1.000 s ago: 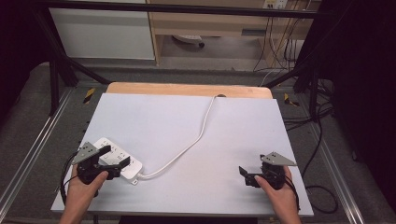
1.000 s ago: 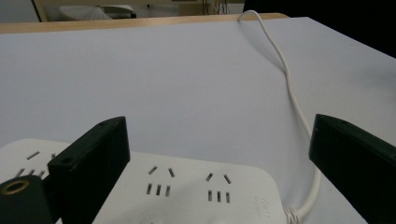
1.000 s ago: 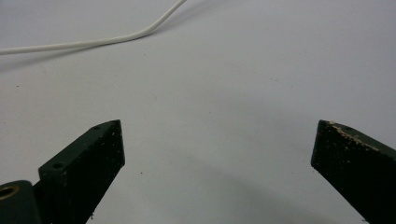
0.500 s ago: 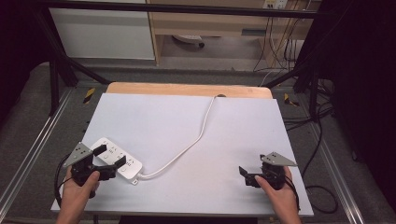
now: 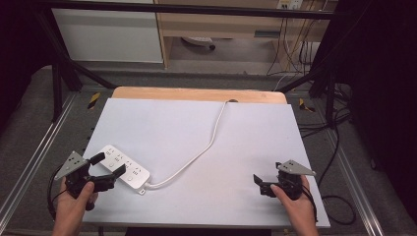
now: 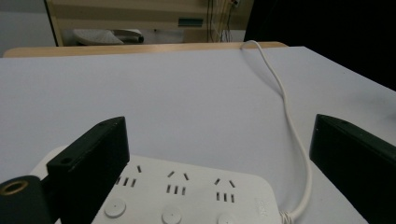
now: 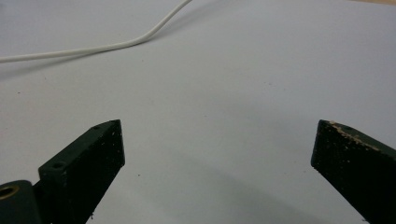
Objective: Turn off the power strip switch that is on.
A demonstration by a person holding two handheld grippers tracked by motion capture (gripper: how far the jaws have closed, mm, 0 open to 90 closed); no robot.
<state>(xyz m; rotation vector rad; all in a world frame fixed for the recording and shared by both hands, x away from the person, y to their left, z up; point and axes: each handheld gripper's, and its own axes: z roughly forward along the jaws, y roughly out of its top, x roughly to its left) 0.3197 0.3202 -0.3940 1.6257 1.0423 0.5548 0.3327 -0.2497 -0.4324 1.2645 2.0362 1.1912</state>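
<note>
Tabletop (image 5: 196, 123): pale grey-white sheet over a wooden board, bare wood strip exposed along far edge. Lying flat near front-left corner: white power strip (image 5: 125, 168), set diagonally. White cable (image 5: 204, 150) trailing from its right end across to far edge.

Both grippers low, left gripper (image 5: 105, 169) & right gripper (image 5: 261, 184) fingers wide apart.

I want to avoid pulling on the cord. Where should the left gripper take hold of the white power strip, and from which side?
Probably across the narrow width of the power strip, at the end away from its cord. The left gripper is open at that near-left end, jaws wide enough to straddle it. The body is long, flat and low, so the long side edges suit the jaws best.
</note>
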